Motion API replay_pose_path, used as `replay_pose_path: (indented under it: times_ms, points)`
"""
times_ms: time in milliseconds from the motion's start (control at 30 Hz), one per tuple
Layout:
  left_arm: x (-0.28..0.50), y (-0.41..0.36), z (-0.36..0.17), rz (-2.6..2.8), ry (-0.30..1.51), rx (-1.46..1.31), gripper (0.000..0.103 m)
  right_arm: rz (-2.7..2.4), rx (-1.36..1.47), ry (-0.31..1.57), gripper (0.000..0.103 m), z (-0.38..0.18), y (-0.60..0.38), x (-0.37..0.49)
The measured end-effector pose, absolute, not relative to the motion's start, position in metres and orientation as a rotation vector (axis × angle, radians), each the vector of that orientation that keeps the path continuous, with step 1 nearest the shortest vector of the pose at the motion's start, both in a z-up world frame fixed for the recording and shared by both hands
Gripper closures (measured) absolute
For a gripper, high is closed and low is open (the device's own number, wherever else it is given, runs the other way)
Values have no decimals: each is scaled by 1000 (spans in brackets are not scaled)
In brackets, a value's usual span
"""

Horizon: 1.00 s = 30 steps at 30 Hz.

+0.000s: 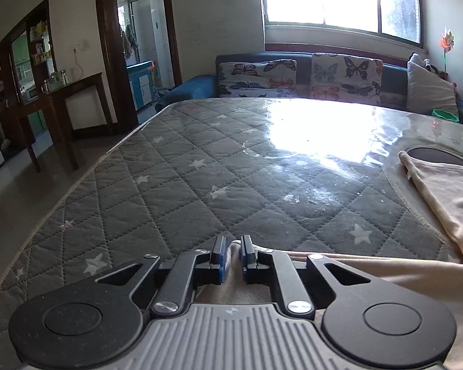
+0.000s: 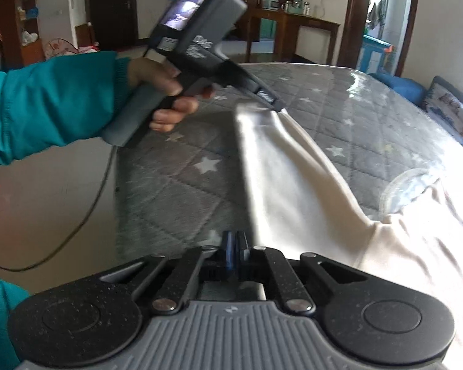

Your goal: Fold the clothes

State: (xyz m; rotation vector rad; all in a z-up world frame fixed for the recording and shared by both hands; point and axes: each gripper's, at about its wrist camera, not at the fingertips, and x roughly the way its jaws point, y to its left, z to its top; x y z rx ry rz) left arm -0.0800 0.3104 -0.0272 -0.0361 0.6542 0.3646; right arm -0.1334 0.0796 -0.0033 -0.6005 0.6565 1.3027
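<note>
On the grey star-quilted mattress, the cream garment stretches from 12 to 5 o'clock in the right wrist view, its edges pinched by the left gripper fingers and by the right gripper fingers pressed together.

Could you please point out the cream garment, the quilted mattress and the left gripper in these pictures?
cream garment (image 2: 296,185): right wrist view, on the lifted stretched sleeve.
quilted mattress (image 1: 200,166): left wrist view, on a bare grey star-print patch.
left gripper (image 1: 232,257): left wrist view, between its fingertips.
</note>
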Motion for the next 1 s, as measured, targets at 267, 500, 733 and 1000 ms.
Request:
replay_pose_path:
  times_ms: [267, 500, 733, 1000]
  points:
    - [-100, 311, -15, 394, 633, -92, 52, 1211, -464, 621, 77, 21, 50, -122]
    - [-123, 269, 3, 311, 580, -108, 20, 986, -342, 631, 44, 31, -27, -103]
    - [-123, 205, 13, 153, 557, -98, 0, 695, -215, 670, 34, 26, -112, -84]
    - [-103, 134, 20, -23, 585, -52, 0, 393, -92, 657, 20, 13, -218, -69]
